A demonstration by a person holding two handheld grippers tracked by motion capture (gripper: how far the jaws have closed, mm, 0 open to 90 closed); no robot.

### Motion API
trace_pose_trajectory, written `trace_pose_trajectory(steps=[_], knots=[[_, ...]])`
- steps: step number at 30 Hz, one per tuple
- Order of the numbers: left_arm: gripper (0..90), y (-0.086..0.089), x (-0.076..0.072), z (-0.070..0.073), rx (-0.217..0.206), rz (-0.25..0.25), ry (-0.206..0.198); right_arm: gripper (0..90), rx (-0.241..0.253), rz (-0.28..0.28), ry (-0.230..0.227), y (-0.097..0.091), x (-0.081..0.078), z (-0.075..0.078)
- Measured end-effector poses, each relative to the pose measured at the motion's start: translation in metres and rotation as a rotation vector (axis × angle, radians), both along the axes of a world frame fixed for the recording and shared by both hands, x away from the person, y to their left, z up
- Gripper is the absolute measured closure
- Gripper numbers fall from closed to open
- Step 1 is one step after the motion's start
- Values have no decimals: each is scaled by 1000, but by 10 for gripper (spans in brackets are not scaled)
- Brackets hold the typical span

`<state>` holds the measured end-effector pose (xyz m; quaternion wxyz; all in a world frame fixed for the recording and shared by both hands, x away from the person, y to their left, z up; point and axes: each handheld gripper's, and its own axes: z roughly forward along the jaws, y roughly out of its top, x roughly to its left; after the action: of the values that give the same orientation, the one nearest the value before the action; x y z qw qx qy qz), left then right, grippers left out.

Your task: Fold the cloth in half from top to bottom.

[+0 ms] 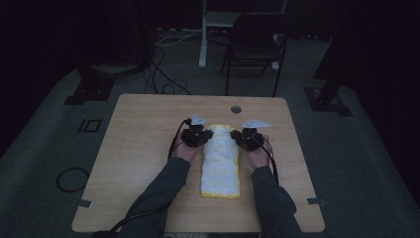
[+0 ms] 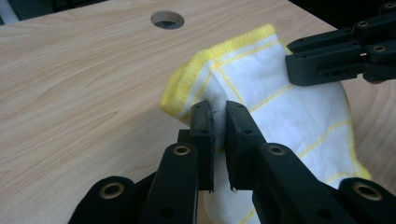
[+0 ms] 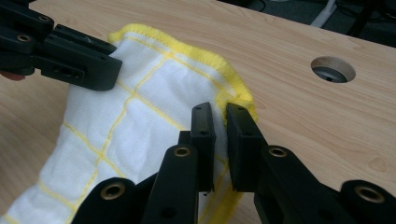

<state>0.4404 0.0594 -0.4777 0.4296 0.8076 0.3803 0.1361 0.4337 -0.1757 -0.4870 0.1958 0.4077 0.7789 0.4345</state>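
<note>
A: Right, where's the cloth (image 1: 220, 161) from your two grips?

B: Far end of it, both of you. Your left hand-held gripper (image 2: 218, 122) has its jaws nipped together on the far left corner, a fold of white weave and yellow hem pinched between the pads. Your right hand-held gripper (image 3: 220, 122) is pressed onto the far right corner the same way.

A: And the long axis?

B: Runs from your grippers back toward your body. The near end lies flat on the table (image 1: 143, 148), between your forearms; the far end is peaked up off the wood where you hold it.

A: Which hand is nearer the job?

B: Neither. You're level with each other, one each side of the far hem, jaws pointing inward across the cloth. The cable hole (image 1: 236, 109) sits just beyond both.

A: So the move?

B: My reading: carry the far hem back over the length toward you, keeping both corners even, or the fold will skew.
</note>
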Motion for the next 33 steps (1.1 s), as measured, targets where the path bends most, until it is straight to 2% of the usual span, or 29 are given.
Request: trace_pose_trajectory(steps=[14, 33], knots=[[831, 4, -28, 10, -24, -27, -41, 824, 17, 34, -46, -3, -26, 8], [829, 13, -59, 8, -42, -49, -38, 823, 19, 64, -58, 0, -57, 9]])
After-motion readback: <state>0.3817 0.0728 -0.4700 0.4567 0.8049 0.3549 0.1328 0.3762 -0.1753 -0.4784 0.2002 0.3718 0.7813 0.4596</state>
